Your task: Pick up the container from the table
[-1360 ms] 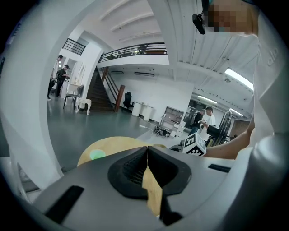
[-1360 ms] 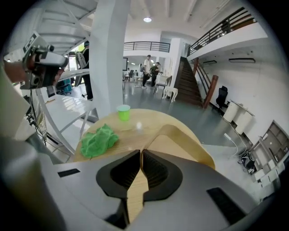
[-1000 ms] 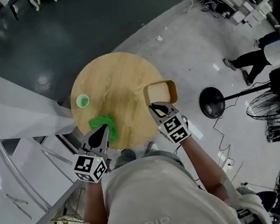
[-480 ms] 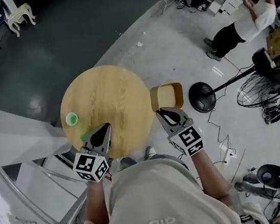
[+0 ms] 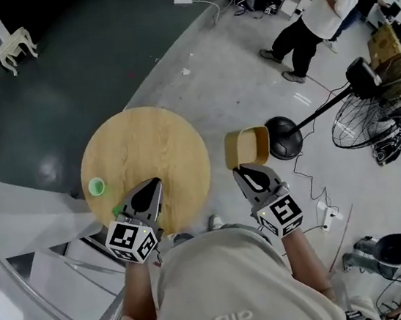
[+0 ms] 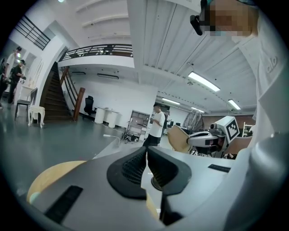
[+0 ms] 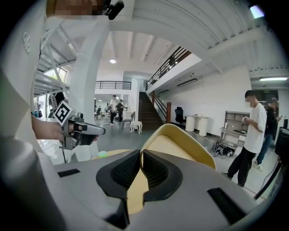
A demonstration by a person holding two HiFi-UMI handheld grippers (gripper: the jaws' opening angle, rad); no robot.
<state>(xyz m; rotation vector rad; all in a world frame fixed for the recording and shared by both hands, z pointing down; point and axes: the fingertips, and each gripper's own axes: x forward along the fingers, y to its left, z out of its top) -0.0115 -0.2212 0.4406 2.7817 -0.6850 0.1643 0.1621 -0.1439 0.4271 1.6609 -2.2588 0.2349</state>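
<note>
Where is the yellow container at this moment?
In the head view the yellow container is held in the right gripper, just right of the round table, beside a black stand base.

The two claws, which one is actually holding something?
The right claw, pinching the rim of the yellow rectangular plastic container, held in the air beside the round wooden table. The left claw is shut on nothing.

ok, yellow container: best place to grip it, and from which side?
Grip the near wall's rim, one jaw inside and one outside, coming from the person's side. The yellow container is an open-topped tub with thin walls, and it looks too wide to span. The right gripper holds it that way now, off the table.
</note>
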